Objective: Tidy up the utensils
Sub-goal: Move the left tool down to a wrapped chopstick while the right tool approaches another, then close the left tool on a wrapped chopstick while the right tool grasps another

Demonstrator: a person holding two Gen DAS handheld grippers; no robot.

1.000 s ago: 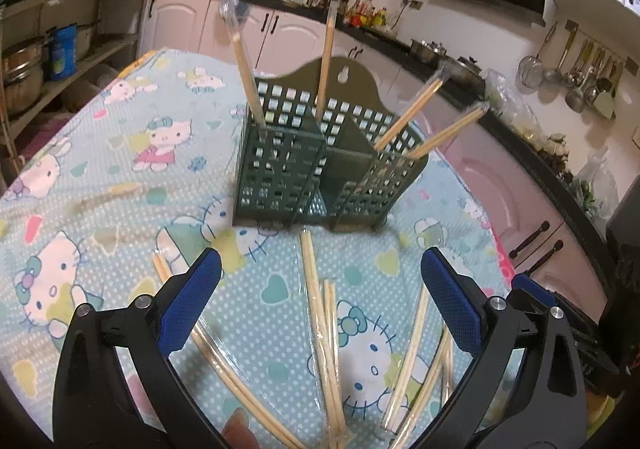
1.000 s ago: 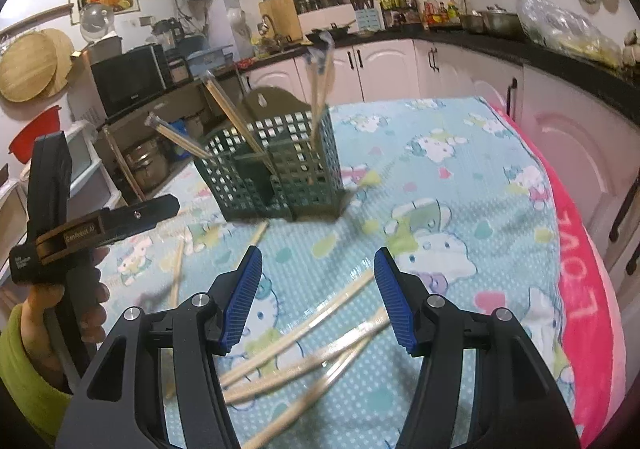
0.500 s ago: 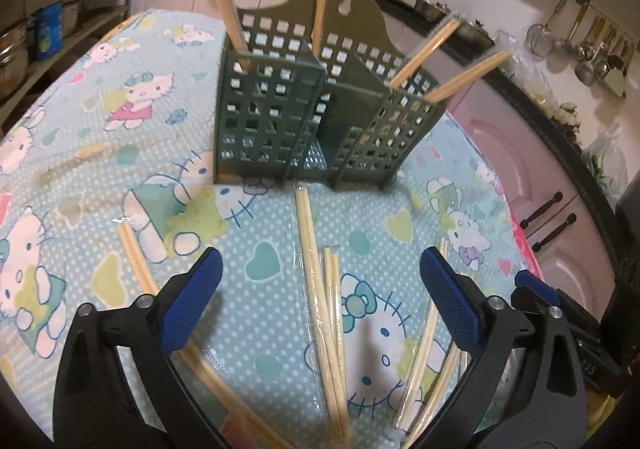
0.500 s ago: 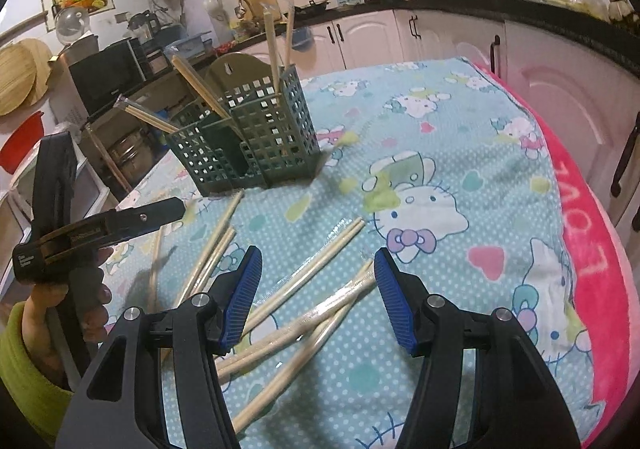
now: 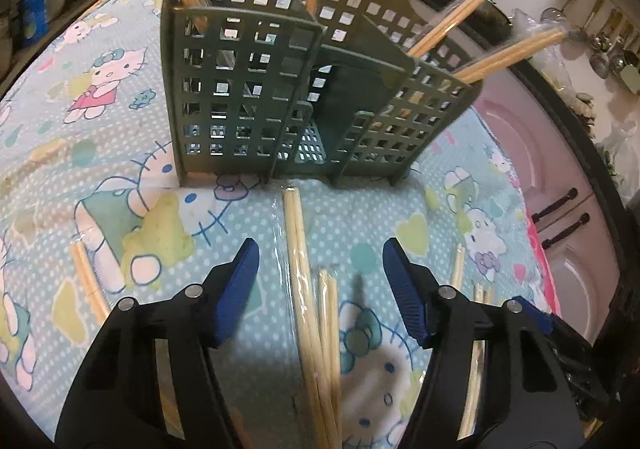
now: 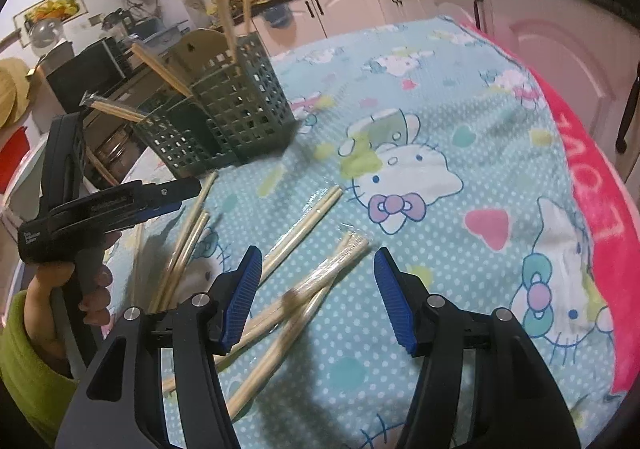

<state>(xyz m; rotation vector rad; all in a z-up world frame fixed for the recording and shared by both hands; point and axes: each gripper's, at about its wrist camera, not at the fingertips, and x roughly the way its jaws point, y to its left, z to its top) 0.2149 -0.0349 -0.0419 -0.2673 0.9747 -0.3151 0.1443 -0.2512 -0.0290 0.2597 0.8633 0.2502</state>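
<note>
From my left gripper (image 5: 320,261), the nearest wrapped chopstick pair (image 5: 298,245) lies on the tablecloth (image 5: 100,169) directly under the gap between the fingers. Its long axis runs 12 to 6 o'clock in the left wrist view, with the far end just short of the green utensil holder (image 5: 280,97) at 12 o'clock. A second pair (image 5: 330,313) lies just beside it at 5 o'clock, on nearly the same axis.

Left gripper state: jaws closing, part open. The first pair sits between the blue pads (image 5: 240,281), but neither pad presses on it. Nothing is held.

My right gripper (image 6: 318,273) stands part open and holds nothing. A crossed heap of wrapped pairs (image 6: 312,281) lies below its gap, axes running roughly 1 to 7 o'clock in the right wrist view. The pads appear clear of them.

I judge the left hand (image 6: 76,289) nearer to a grasp: its fingers already straddle one pair across the short axis. The holder already carries several pairs (image 5: 452,29) standing tilted in its outer compartments; the loose ones remain to be loaded.
</note>
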